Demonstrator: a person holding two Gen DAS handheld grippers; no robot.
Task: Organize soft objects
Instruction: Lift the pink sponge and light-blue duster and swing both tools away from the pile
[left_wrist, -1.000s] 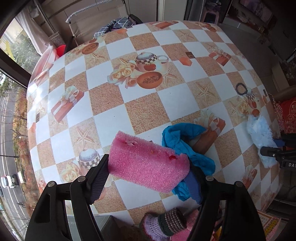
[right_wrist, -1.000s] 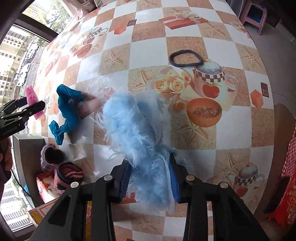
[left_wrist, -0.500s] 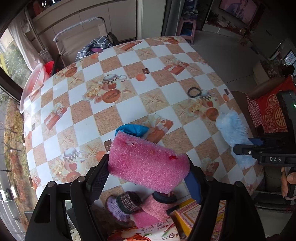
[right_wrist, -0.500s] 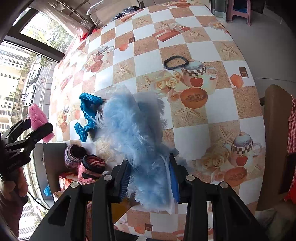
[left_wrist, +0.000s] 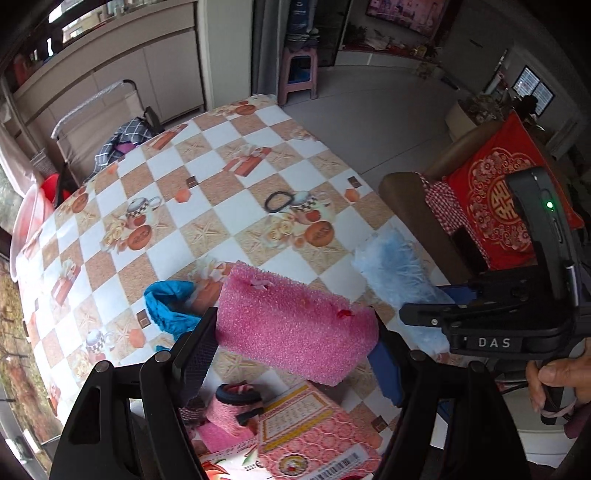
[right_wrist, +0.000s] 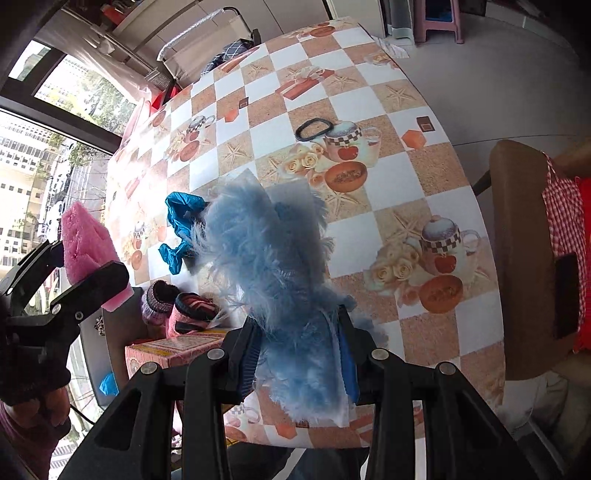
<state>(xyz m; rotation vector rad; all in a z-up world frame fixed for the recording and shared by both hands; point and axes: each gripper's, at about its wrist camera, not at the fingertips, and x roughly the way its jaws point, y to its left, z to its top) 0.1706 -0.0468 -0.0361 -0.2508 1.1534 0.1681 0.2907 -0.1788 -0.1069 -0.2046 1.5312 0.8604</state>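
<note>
**Two soft things held up over the table**

Low in the left wrist view, the left gripper (left_wrist: 291, 347) squeezes a pink sponge (left_wrist: 295, 326). Low in the right wrist view, the right gripper (right_wrist: 299, 354) pinches a fluffy blue cloth (right_wrist: 273, 269). Under them sits a pink box (left_wrist: 314, 435) with knitted socks (right_wrist: 177, 302). Farther up, a blue glove (right_wrist: 181, 225) lies on the checkered table (right_wrist: 369, 192), then a black ring (right_wrist: 314, 129).

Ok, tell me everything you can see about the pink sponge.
The pink sponge is a thick, roughly rectangular block of coarse, open-pored foam, bright pink, with a few small nicks and red flecks on its top face. The left gripper is shut on it, one finger at each end, holding it in the air above the near edge of the table. It lies roughly level, slightly tilted. Only the gripper's fingers touch it.
</note>
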